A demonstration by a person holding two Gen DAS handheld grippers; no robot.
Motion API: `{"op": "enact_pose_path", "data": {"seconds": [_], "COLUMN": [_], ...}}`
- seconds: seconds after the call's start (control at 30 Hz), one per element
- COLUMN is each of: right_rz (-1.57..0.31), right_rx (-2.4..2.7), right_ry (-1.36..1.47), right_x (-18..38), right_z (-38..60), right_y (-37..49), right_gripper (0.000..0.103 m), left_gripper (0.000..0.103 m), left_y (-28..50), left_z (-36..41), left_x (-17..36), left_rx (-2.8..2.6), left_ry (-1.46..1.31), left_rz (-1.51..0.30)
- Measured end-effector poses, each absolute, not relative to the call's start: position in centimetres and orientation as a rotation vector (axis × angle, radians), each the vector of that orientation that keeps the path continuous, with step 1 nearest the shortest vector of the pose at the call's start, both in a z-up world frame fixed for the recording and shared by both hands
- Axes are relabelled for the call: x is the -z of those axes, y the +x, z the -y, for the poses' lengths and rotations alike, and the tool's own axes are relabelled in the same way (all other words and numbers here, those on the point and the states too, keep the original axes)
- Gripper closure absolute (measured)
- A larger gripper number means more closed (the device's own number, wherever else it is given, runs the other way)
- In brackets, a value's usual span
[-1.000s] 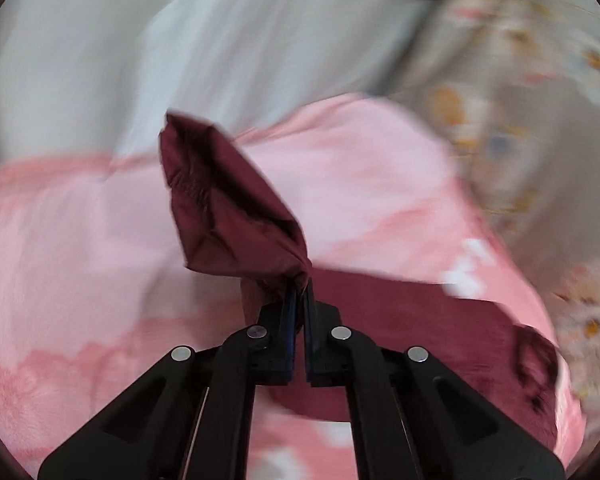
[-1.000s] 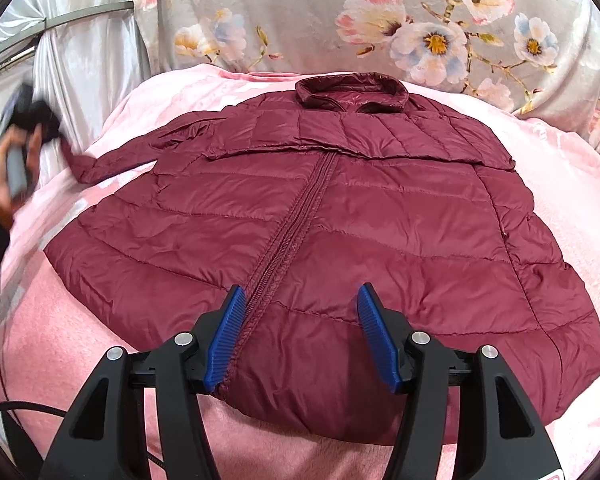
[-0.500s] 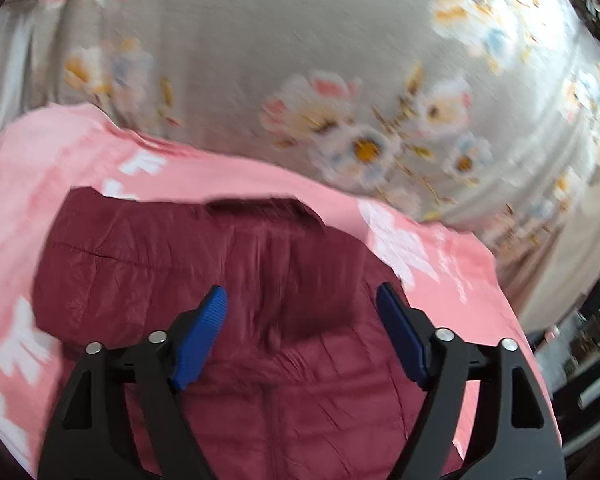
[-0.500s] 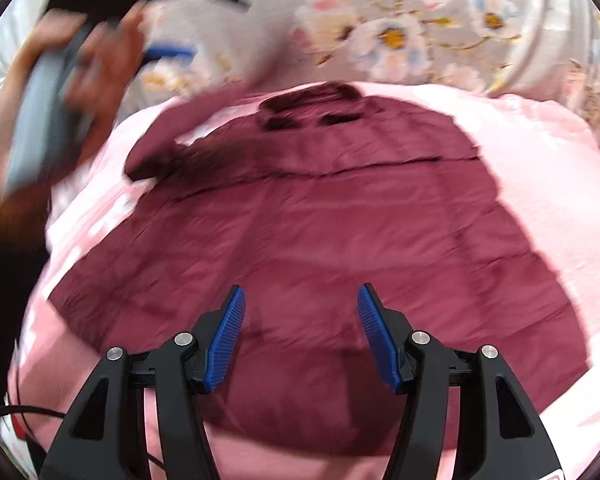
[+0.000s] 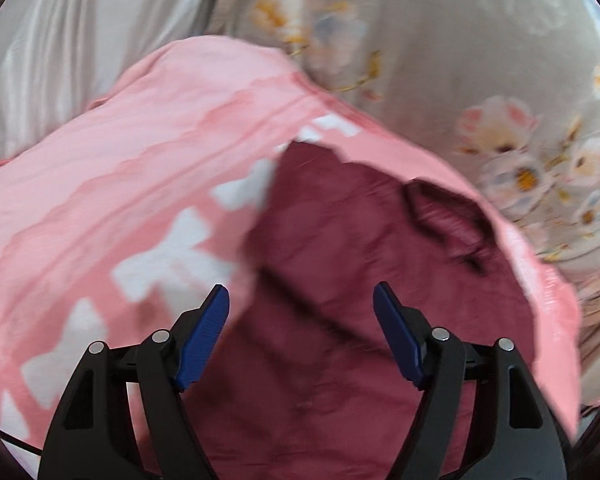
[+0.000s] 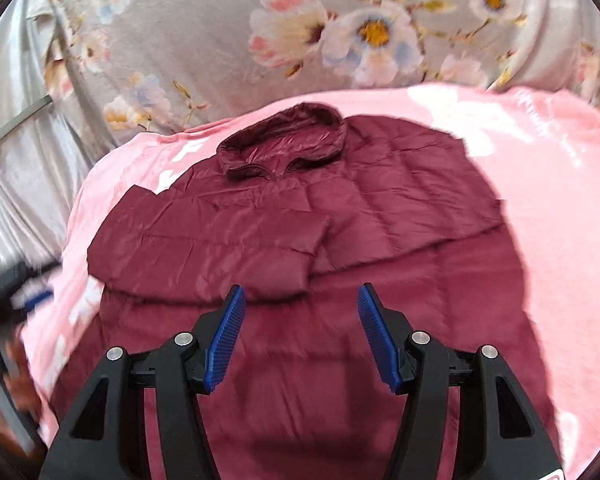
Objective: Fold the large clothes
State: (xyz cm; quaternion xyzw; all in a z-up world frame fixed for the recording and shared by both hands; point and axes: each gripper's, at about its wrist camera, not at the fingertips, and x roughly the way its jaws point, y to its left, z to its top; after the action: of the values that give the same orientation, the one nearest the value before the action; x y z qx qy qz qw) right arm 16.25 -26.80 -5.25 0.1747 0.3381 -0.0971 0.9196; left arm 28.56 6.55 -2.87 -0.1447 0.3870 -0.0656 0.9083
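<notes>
Now a pink blanket (image 6: pixel 540 208) fills the lower frame, with a quilted maroon puffer jacket (image 6: pixel 400 208) lying flat at centre, its left sleeve (image 6: pixel 204 248) folded across the chest and its collar (image 6: pixel 284 136) toward the top. Both the left gripper (image 5: pixel 301 334) and the right gripper (image 6: pixel 300 332) hover above it, jaws apart and empty, the left's having just narrowed slightly.

One dark red jacket (image 6: pixel 340 248) lies on one pink blanket (image 6: pixel 540 184), with one flowered cloth (image 6: pixel 300 28) hanging behind. There are two claws: the right claw (image 6: pixel 300 332) and the left claw (image 5: pixel 302 332), each with two blue pads.
</notes>
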Motion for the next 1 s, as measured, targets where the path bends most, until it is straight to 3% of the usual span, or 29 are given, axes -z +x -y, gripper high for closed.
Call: {"op": "enact_pose_path", "data": {"seconds": [0.2,0.27,0.33,0.63,0.83,1.0], "right_rz": [-0.820,-0.848,-0.835,-0.528,-0.594,-0.600], "right_rx": [0.166,0.167,0.177,0.407,0.508,0.491], "right_ry": [0.461,0.471,0.450,0.229,0.265,0.247], "right_x": [8.6,9.4,9.1,-1.3,1.6,3.0], "right_z": [27.0,26.7,26.4,31.5,37.3,37.2], "right_y": [21.6,22.6,23.1,21.6,22.1,22.4], "right_gripper": [0.047,0.065,0.098,0.100,0.100,0.100], "left_gripper": [0.034,0.035,0.036,0.036,0.035,0.036], "left_y": [28.3,28.7,28.8,29.3,32.5,37.7], "left_z": [-7.7,-7.8,-7.8,-7.6,-5.2,-2.6], "left_x": [6.7,7.9,8.6,8.0,5.2,6.5], "left_rx": [0.082,0.082,0.083,0.121,0.272,0.297], "left_ry": [-0.218,-0.217,-0.212,-0.232,-0.374,-0.493], "left_rz": [-0.866,-0.895,-0.909,-0.909,-0.928,-1.010]}}
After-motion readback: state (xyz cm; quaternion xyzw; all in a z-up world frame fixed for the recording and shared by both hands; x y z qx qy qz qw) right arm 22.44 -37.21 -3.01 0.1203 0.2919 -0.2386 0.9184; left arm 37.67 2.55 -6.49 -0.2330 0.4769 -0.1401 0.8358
